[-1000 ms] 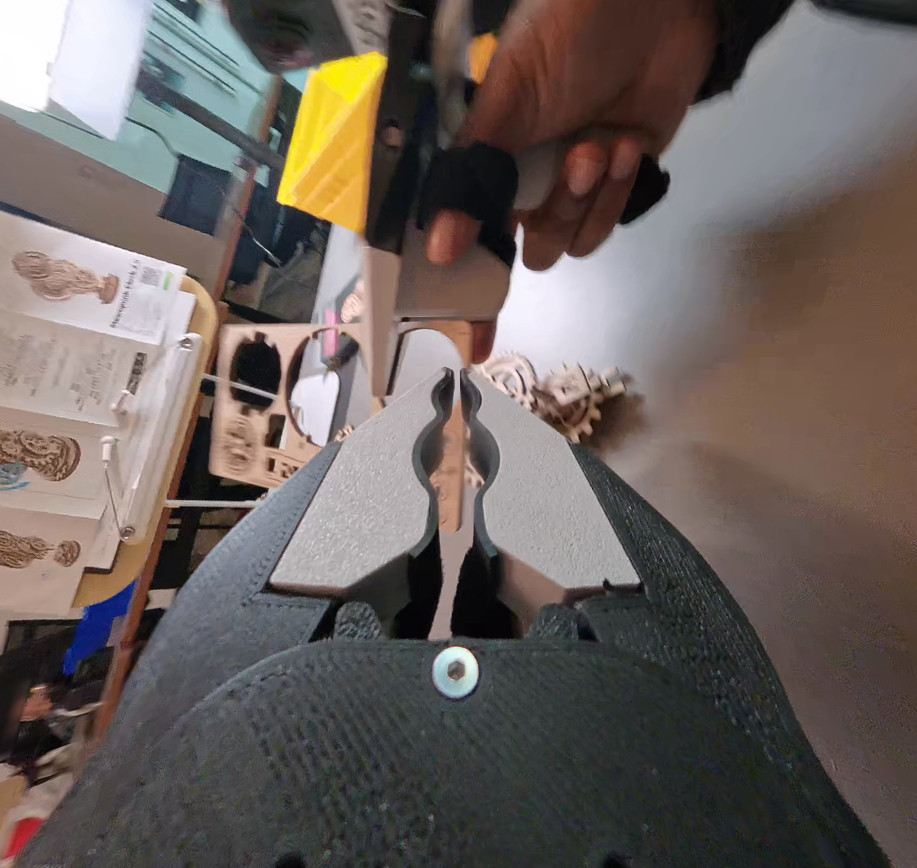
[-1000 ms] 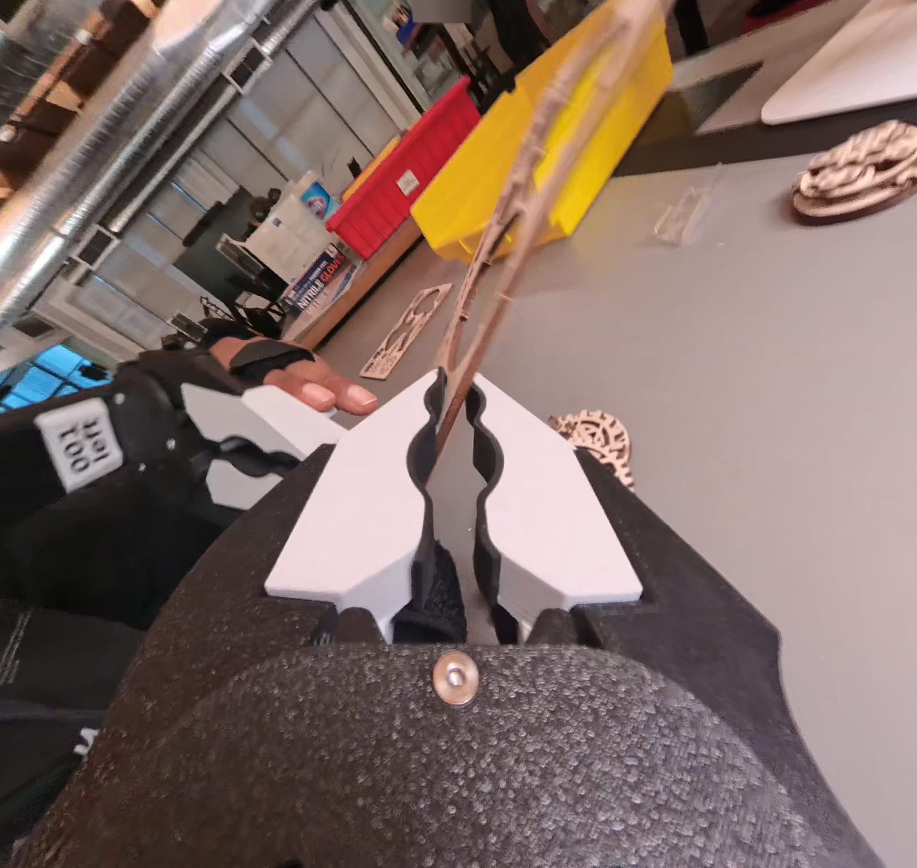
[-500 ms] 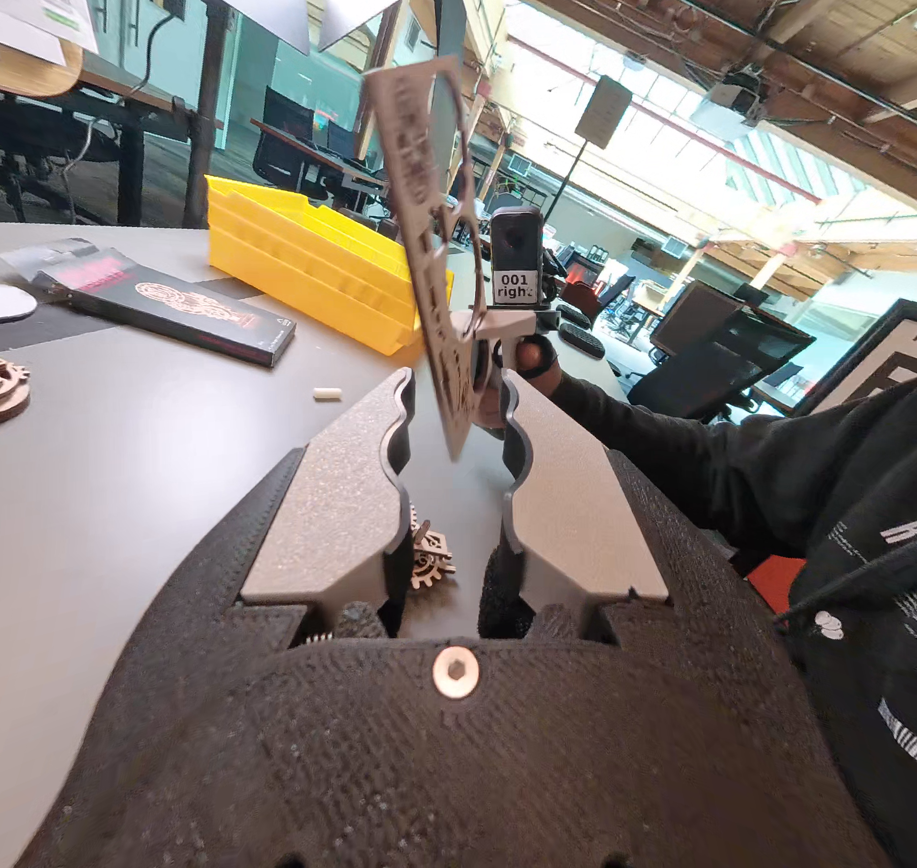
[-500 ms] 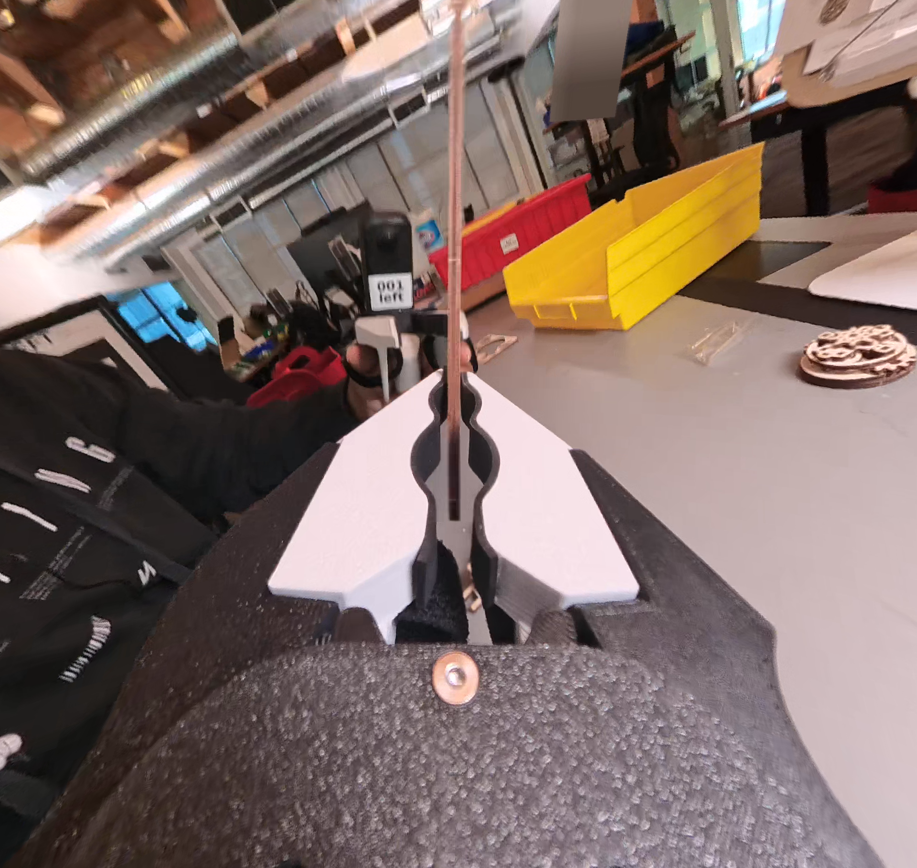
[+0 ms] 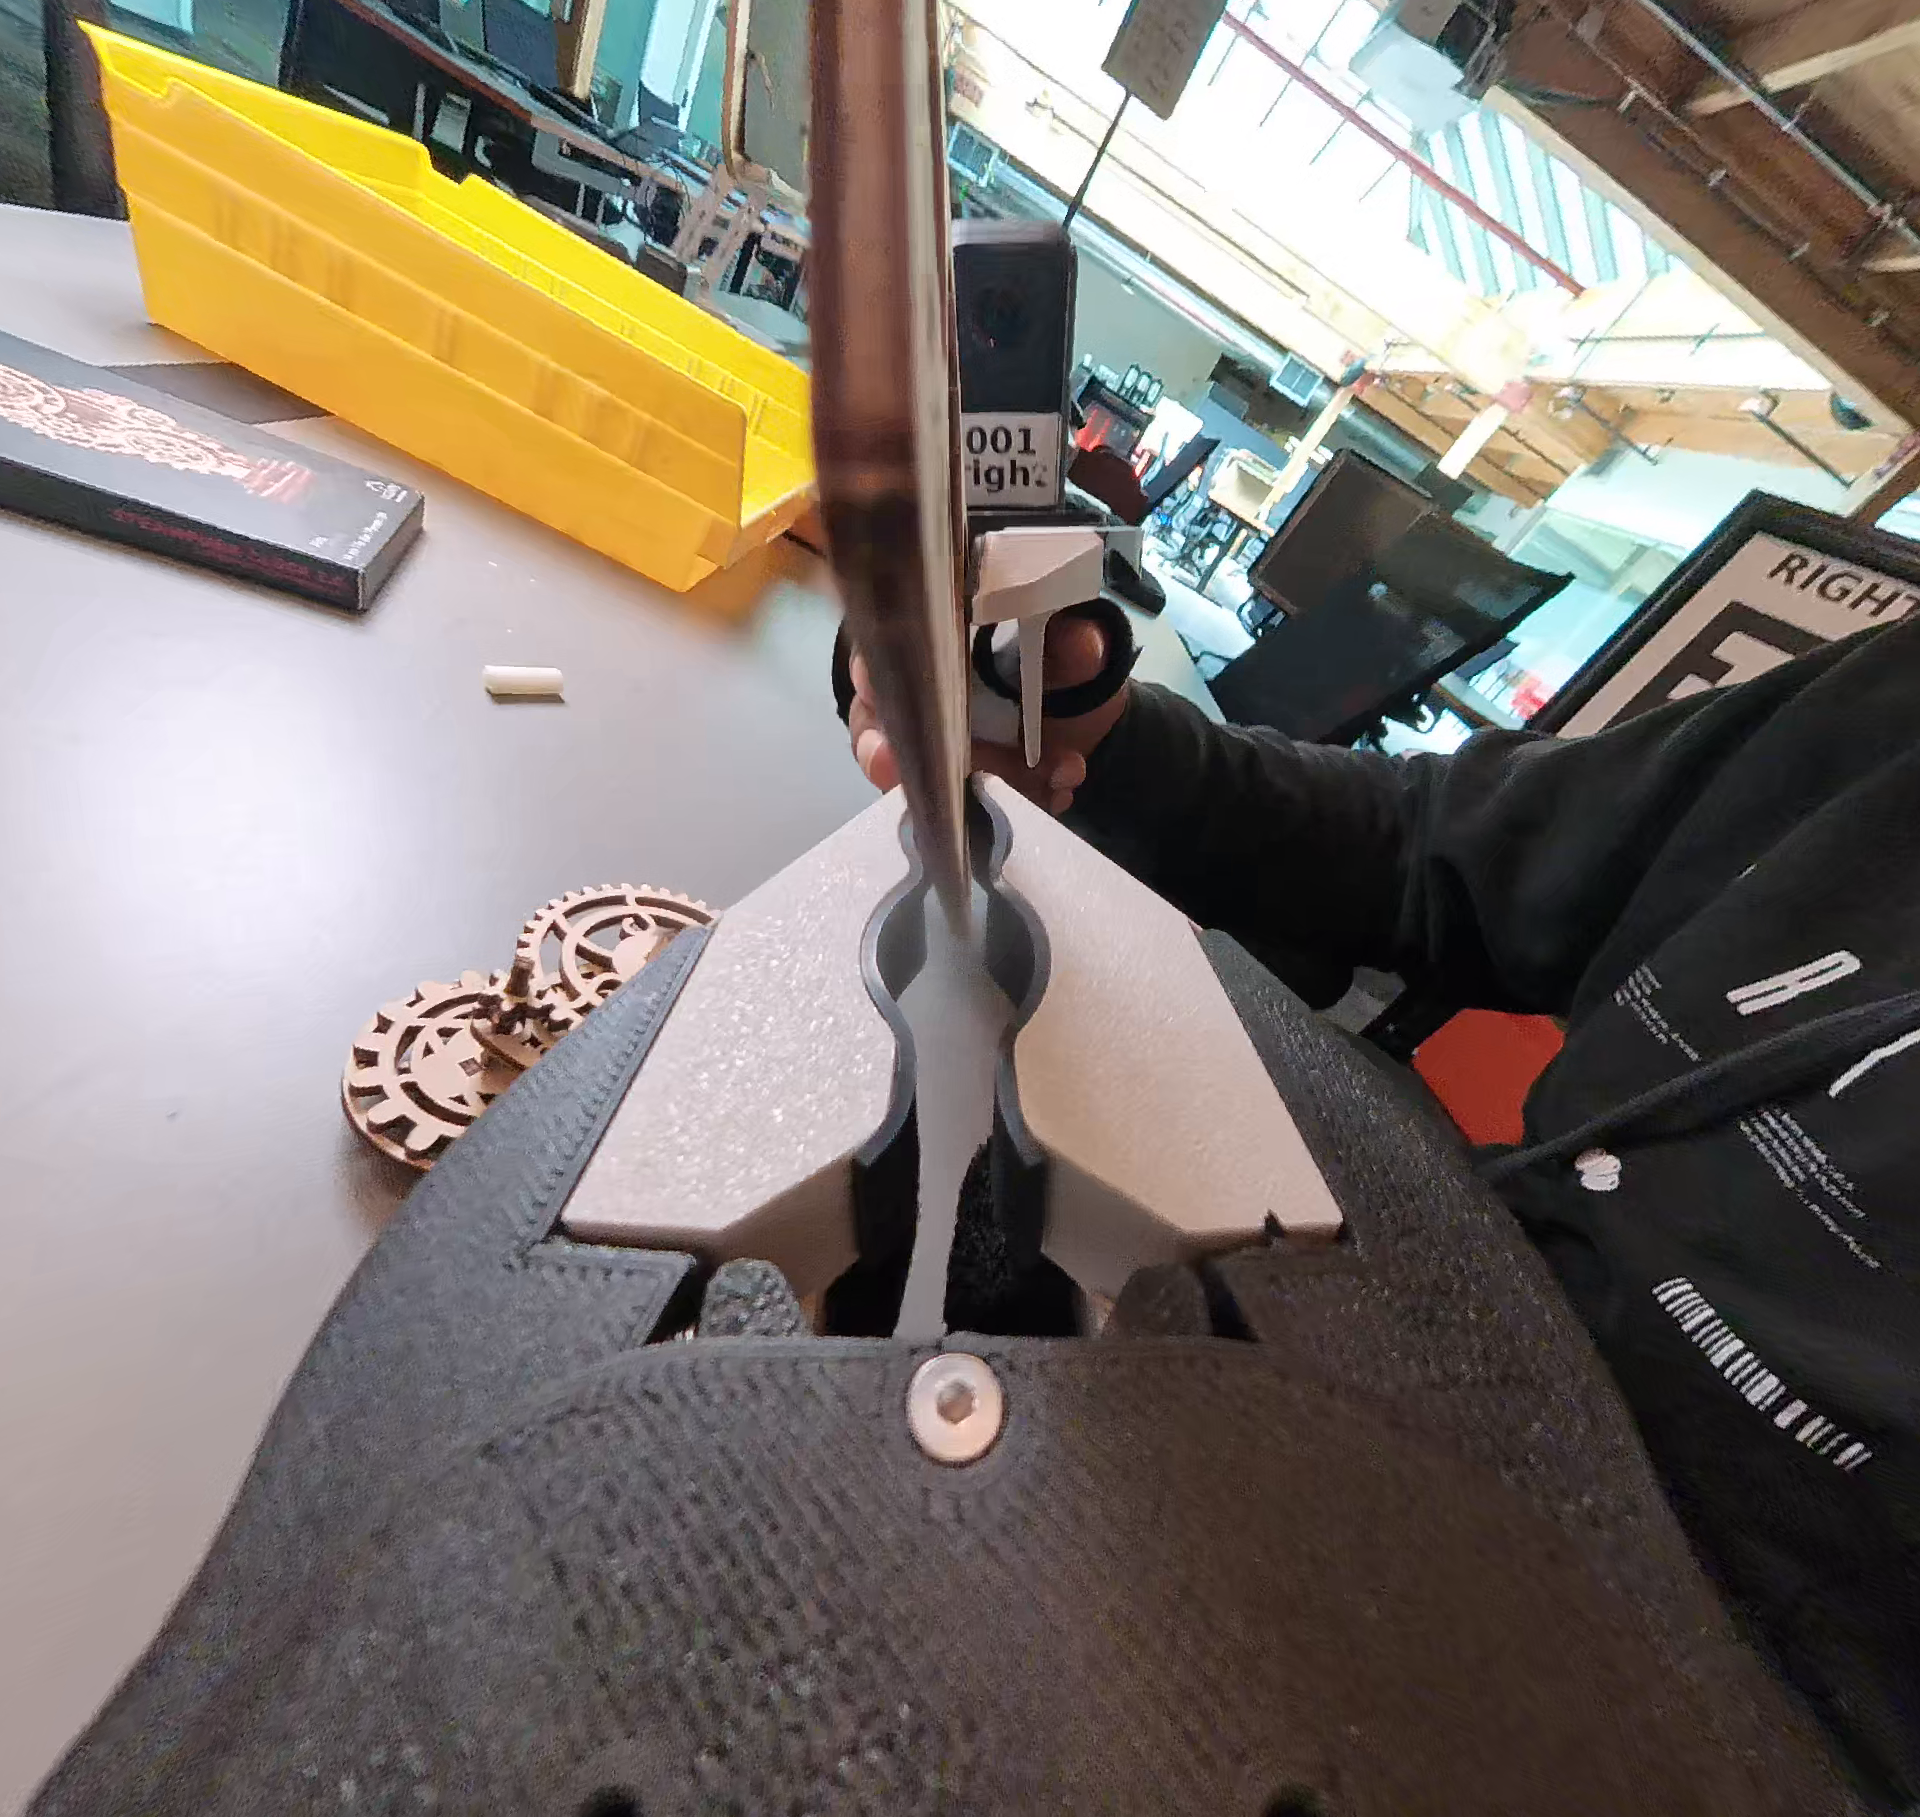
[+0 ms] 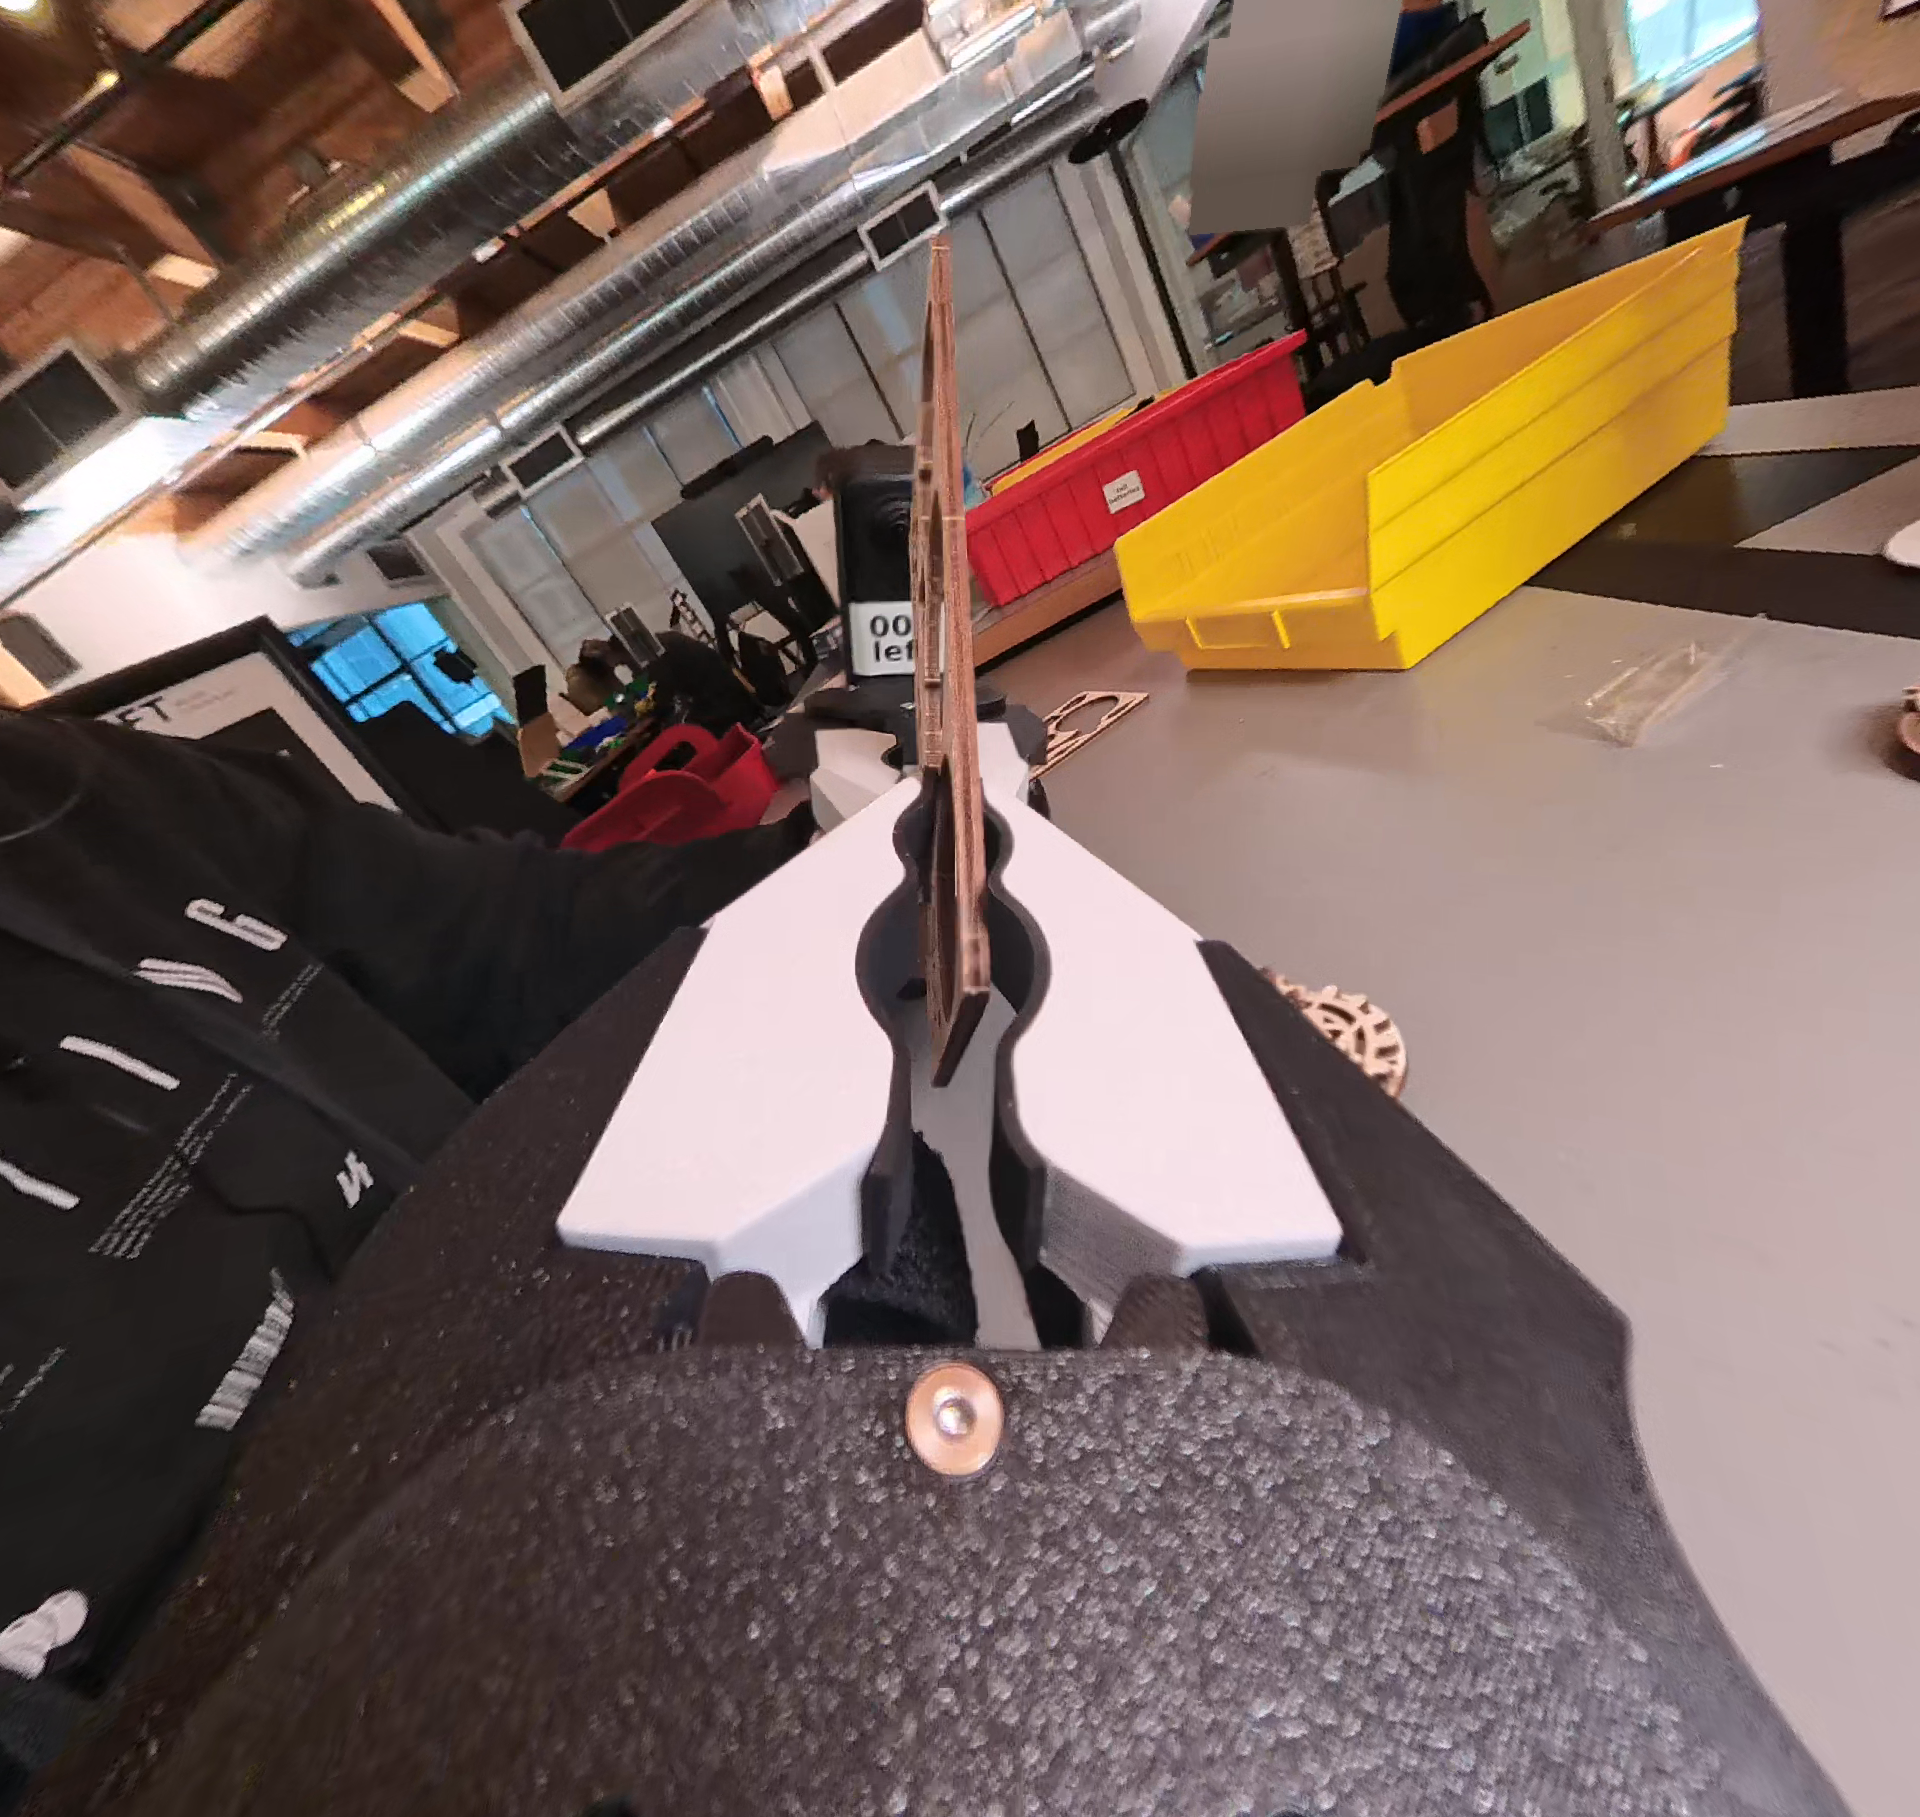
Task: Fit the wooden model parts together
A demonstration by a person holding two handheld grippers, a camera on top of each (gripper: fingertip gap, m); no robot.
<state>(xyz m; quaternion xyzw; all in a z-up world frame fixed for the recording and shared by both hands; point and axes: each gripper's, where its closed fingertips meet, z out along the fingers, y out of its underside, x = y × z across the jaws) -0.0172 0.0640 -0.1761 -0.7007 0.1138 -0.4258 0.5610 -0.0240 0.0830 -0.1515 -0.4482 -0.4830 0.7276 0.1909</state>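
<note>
Both tongs are closed on the same thin wooden sheet (image 6: 943, 624), a laser-cut plywood panel held edge-on and upright above the grey worktop (image 6: 1455, 936). The right tongs (image 6: 951, 817) clamp its lower end, the sheet running down between the white fingers (image 6: 1122, 1019) with the pads pressed to both faces. In the left wrist view the left tongs (image 5: 940, 811) pinch the same wooden sheet (image 5: 883, 313) at their tips, though it is blurred there and fills the middle of the view, hiding much of the right gripper's body behind it. Only that gripper's black camera block (image 5: 1013, 354) and the person's hand (image 5: 1049, 718) on its handle show past the sheet's edge.

On the worktop, just left of the left tongs, lies an assembled wooden gear cluster (image 5: 488, 1029), partly covered by the gripper's black shell. Farther off rest a small white peg (image 5: 523, 681), a flat black box (image 5: 208, 489) and a yellow bin (image 5: 436, 344). The right wrist view shows the same yellow bin (image 6: 1455, 510) with a red bin (image 6: 1132, 479) behind it, a cut-out wooden frame piece (image 6: 1091, 718) lying flat beyond the tongs, a clear plastic bag (image 6: 1652, 692) and a gear piece (image 6: 1351, 1029) peeking out beside the right finger. The person's dark sleeve (image 6: 416, 915) crosses the left side.
</note>
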